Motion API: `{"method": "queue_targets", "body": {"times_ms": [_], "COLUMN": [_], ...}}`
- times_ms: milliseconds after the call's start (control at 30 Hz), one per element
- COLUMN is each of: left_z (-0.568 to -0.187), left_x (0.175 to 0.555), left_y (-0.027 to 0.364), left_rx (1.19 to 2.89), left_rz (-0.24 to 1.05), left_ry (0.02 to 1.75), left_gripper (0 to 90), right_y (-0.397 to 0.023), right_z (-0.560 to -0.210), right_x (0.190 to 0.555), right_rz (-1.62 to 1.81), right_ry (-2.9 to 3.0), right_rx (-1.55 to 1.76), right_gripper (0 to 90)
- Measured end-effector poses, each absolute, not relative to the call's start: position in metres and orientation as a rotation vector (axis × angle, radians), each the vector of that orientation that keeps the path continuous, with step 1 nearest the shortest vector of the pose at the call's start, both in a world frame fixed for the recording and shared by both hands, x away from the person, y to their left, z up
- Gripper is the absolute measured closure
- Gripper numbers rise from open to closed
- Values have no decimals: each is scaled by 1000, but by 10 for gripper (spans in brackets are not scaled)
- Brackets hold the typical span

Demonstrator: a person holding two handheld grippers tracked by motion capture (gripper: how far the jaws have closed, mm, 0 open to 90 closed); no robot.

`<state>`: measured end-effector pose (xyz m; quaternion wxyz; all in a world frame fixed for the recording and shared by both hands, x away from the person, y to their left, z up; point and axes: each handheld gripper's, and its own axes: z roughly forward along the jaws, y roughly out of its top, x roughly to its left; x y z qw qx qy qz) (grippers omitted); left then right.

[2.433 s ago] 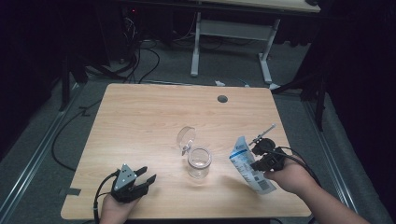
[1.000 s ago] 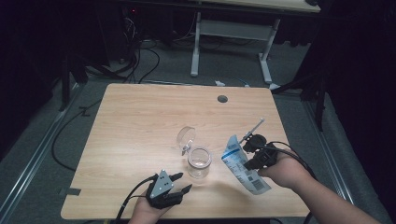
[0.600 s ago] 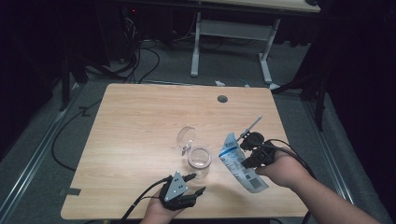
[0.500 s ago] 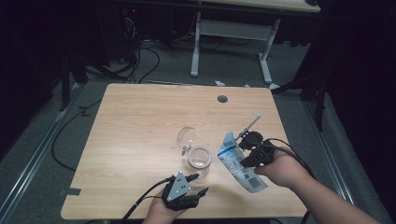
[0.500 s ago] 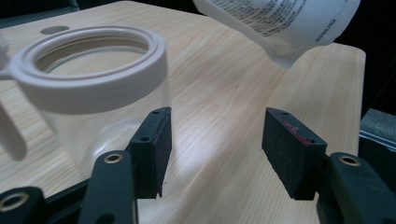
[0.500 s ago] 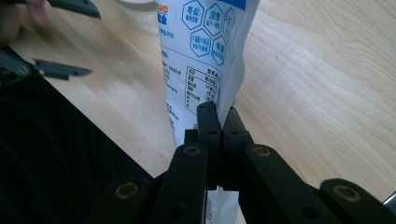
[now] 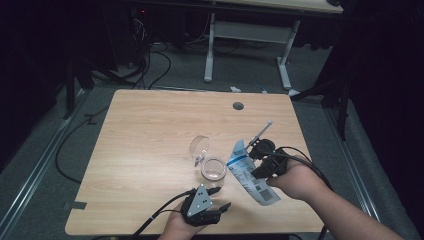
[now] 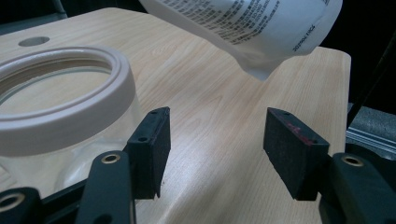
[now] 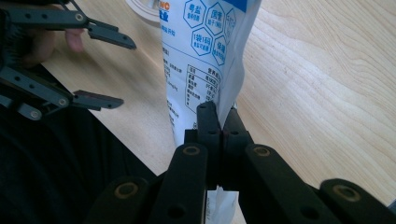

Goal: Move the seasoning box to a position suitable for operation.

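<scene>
The white pouch [image 7: 250, 172] hangs tilted over the surface's near right part, just right of the open glass jar [image 7: 213, 168]. The right gripper [image 9: 219, 122] has its fingers pinched tight on the pouch edge. The left gripper [image 7: 220, 198], by the near edge, has just been opening its fingers, nothing between them.
</scene>
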<state>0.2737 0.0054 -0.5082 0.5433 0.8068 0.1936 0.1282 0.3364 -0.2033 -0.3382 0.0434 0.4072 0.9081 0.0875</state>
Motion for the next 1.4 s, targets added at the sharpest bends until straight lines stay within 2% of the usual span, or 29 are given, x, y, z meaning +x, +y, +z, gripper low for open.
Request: {"method": "queue_targets", "body": {"times_ms": [833,1133,1300,1400], "left_z": [-515,-515,-514,-512], "left_x": [271,273,272,271], "left_y": [-29,-38,-39,-38], "left_rx": [1905,1901,1895,1897], "left_rz": [295,340,344,358], "left_ry": [418,431,445,462], "left_gripper": [337,315,338,410], "right_y": [-168,-158,-155,-155], "right_z": [-332,-329,-328,-328], "right_x": [330,331,331,331], "right_rz": [292,326,322,316], "right_ry": [2821,2826,2830,2825], "right_rx": [1178,1189,1157,1151], "right_gripper": [898,898,897,897]}}
